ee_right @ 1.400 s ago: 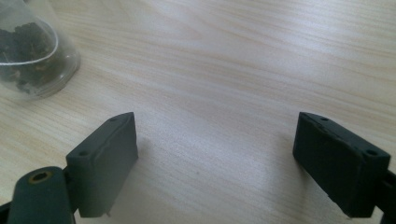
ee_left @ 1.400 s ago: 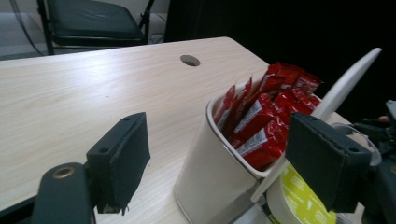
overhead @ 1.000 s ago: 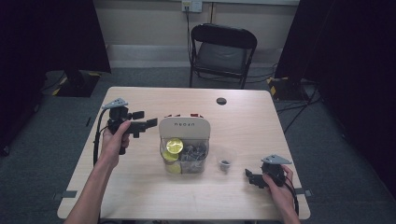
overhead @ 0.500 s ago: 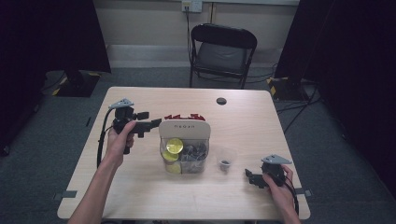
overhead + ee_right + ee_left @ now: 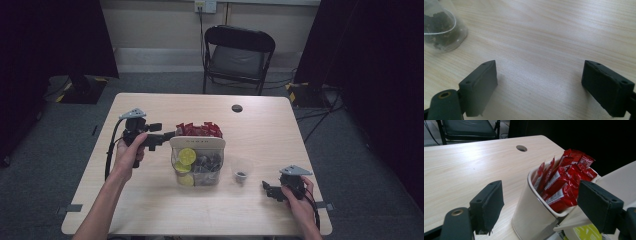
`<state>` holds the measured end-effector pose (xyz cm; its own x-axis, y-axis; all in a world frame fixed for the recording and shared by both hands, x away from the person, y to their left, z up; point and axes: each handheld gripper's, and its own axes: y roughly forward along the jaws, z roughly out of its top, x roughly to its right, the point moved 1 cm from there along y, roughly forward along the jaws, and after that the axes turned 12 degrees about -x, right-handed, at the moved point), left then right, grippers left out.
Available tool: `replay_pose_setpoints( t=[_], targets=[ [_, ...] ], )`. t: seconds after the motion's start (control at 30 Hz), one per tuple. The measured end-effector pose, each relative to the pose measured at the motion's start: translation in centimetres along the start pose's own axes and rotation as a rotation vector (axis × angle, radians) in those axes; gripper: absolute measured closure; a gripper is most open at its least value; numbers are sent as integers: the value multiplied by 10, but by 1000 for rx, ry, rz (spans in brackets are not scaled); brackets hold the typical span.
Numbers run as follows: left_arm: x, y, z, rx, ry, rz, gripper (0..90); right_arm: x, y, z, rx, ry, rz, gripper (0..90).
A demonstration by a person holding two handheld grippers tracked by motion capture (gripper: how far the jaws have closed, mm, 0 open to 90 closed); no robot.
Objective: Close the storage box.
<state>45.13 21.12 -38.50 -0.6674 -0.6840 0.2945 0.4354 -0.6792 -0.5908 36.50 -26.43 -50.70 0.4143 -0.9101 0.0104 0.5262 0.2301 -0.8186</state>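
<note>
A cream cup of red sauce packets [image 5: 560, 187] stands at the back of a clear organiser [image 5: 197, 170] mid-table. The organiser also holds lime slices [image 5: 187, 156] and dark pieces. A cream labelled panel [image 5: 197, 142] lies across its top. My left gripper [image 5: 170, 135] reaches level at the cup's left side. In the left gripper view its jaws stand wide and open [image 5: 540, 195]. The cup's near wall lies between them, bare table shows beside the left pad [image 5: 496, 202], and the right pad [image 5: 596, 207] overlaps the panel's edge. My right gripper [image 5: 265, 189] rests open on the table [image 5: 540, 75], with nothing between its pads.
A small clear plastic cup [image 5: 241, 172] with dark bits in it stands right of the organiser, and it appears again in the right gripper view [image 5: 441, 27]. A round cable hole [image 5: 237, 108] sits near the table's far edge. A black folding chair [image 5: 239, 55] stands beyond the table.
My left gripper has moved right, up to the organiser. The cream panel now sits nearer the person and the red packets show behind it. The right hand has not moved.
</note>
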Motion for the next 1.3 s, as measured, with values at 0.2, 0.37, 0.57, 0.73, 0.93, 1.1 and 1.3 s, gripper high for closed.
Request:
replay_pose_setpoints(
  t=[0.2,0.37,0.57,0.73,0.93,1.1,1.3],
  targets=[
    [3,-1,-2,-10,5,-3,208,0,0,0,0,0,0,128],
    [4,0,-4,-19,15,2,203,0,0,0,0,0,1,128],
    [6,-1,-10,-29,23,-6,183,-1,-1,-1,3,2,-5,129],
    [6,0,-10,-34,27,-10,181,-1,-1,-1,3,4,-6,129],
    [9,4,-13,-77,40,2,181,-1,-1,-1,3,4,-6,129],
    [9,8,-17,-105,43,-2,181,-1,-1,-1,3,4,-5,128],
    [9,15,-22,-132,35,2,181,-1,-1,-1,3,4,-5,128]
  ],
)
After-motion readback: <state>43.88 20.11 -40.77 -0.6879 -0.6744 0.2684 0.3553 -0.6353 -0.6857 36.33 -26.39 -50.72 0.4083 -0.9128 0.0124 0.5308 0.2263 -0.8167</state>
